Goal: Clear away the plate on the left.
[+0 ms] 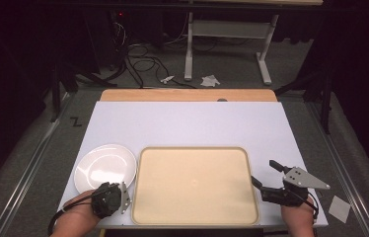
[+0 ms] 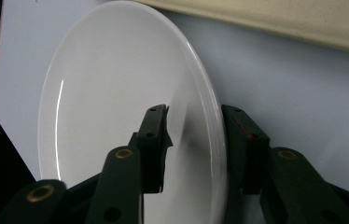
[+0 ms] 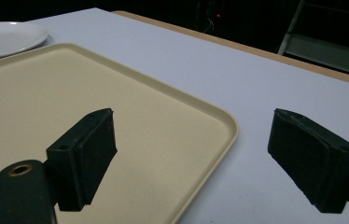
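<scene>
plate (image 1: 105,168): glossy white | tray (image 1: 195,184): plain beige | tabletop (image 1: 187,123): white

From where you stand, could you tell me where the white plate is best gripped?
Grip the white plate by its thin raised rim at the near edge, coming from the person's side. It lies flat, so only the rim fits between jaws; the left hand-held gripper already straddles it there.
</scene>
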A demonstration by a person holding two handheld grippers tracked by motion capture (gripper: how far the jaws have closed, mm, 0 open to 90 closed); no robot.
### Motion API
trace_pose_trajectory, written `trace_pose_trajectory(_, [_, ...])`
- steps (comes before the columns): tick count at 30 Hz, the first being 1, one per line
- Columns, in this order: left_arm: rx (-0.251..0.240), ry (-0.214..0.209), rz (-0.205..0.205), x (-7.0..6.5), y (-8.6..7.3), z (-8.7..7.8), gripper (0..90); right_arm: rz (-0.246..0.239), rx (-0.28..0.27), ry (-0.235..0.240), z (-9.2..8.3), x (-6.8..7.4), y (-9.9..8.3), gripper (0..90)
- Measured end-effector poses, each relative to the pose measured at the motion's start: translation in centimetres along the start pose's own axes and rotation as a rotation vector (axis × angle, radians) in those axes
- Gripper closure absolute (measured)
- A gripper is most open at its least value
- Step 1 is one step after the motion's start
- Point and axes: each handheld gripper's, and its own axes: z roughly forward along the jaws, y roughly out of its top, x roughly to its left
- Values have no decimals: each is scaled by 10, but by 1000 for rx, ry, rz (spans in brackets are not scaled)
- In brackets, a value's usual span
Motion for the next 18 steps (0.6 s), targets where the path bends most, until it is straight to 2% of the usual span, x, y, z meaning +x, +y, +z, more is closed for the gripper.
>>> trace_pose_trajectory(2, [-7, -10, 10, -1, -1, 0, 694, -4, 2, 2, 0, 1, 0, 161])
trace_pose_trajectory(5, [-6, -11, 0, -1, -1, 0, 696, -3, 3, 2, -1, 2, 0, 161])
trace_pose_trajectory(8, [-18, -18, 14, -2, -2, 0, 728, -9, -3, 0, -2, 1, 0, 161])
trace_pose_trajectory(13, [-24, -6, 27, -4, -2, 0, 749, -1, -5, -1, -3, 0, -1, 161])
trace_pose_trajectory(17, [-27, 5, 48, -5, -2, -1, 763, -1, -5, -1, -3, 0, 0, 161])
trace_pose_trajectory(18, [-22, 11, 65, -4, -3, -3, 768, -2, -3, -2, -3, 0, 0, 161])
